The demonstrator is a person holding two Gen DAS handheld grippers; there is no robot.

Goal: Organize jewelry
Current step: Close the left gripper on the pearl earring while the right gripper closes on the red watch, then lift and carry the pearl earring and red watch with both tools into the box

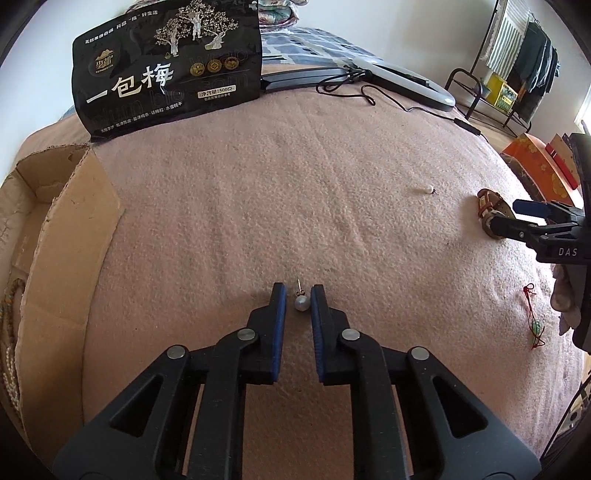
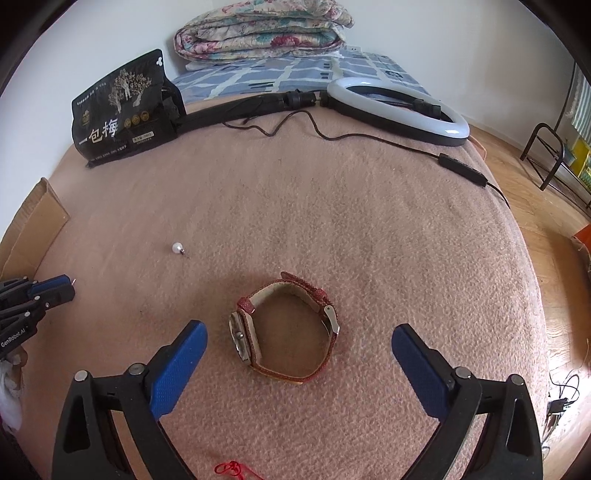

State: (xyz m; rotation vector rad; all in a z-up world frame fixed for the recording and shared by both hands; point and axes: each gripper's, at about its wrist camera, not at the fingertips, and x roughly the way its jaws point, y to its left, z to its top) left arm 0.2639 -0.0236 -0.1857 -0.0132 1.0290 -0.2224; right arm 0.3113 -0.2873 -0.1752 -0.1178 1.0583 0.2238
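My left gripper is low on the pink blanket, narrowly open, with a grey pearl stud earring between its blue pads; I cannot tell if they touch it. A second white pearl earring lies apart. My right gripper is wide open around a red-strap wristwatch, also in the left wrist view. A red cord pendant lies near the blanket's front. A cardboard box at left holds bead strands.
A black snack bag stands at the back left. A ring light with its cable lies at the back right. Folded quilts sit behind. A black rack stands off the bed at right.
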